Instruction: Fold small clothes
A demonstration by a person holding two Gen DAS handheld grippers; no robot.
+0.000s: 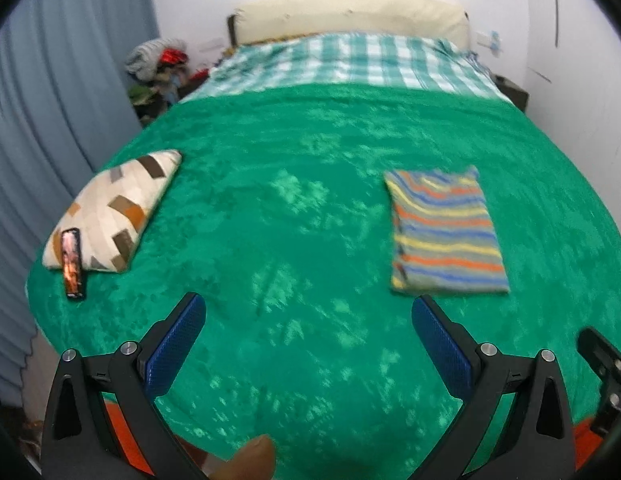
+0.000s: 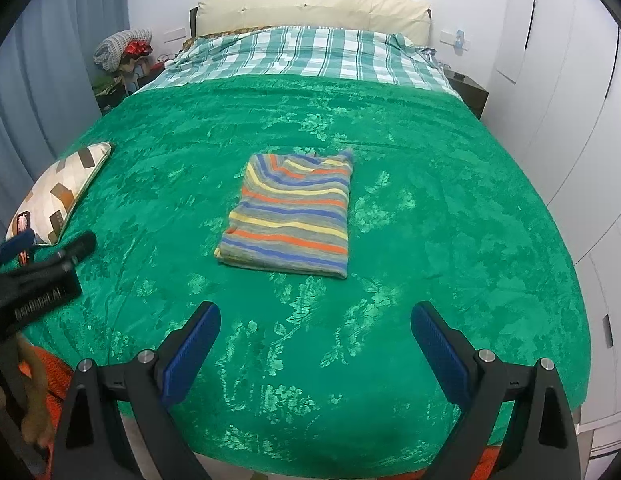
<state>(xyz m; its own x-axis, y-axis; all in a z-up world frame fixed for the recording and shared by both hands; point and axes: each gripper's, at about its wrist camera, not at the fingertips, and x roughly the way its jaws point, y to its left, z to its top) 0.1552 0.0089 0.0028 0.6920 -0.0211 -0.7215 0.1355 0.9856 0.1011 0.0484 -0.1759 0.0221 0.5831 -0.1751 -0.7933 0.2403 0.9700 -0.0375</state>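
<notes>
A pillow (image 1: 110,216) and a phone (image 1: 72,264) lie at the bed's (image 1: 310,200) left edge. The left gripper (image 1: 308,316) and right gripper (image 2: 315,322) hover low over open blanket, jaws apart and empty. The folded striped shirt (image 2: 288,216) lies flat mid-bed, clear of every edge.

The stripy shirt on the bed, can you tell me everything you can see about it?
The stripy shirt is a small garment with blue, orange, yellow and grey stripes, and it looks soft, like knit or jersey cloth. It is already folded into a neat flat rectangle, with layered edges showing along the near side. It lies on the green bedspread, near the middle of the bed. Only the bedspread touches it. Both grippers, the left gripper and the right gripper, are open and short of it.
</notes>
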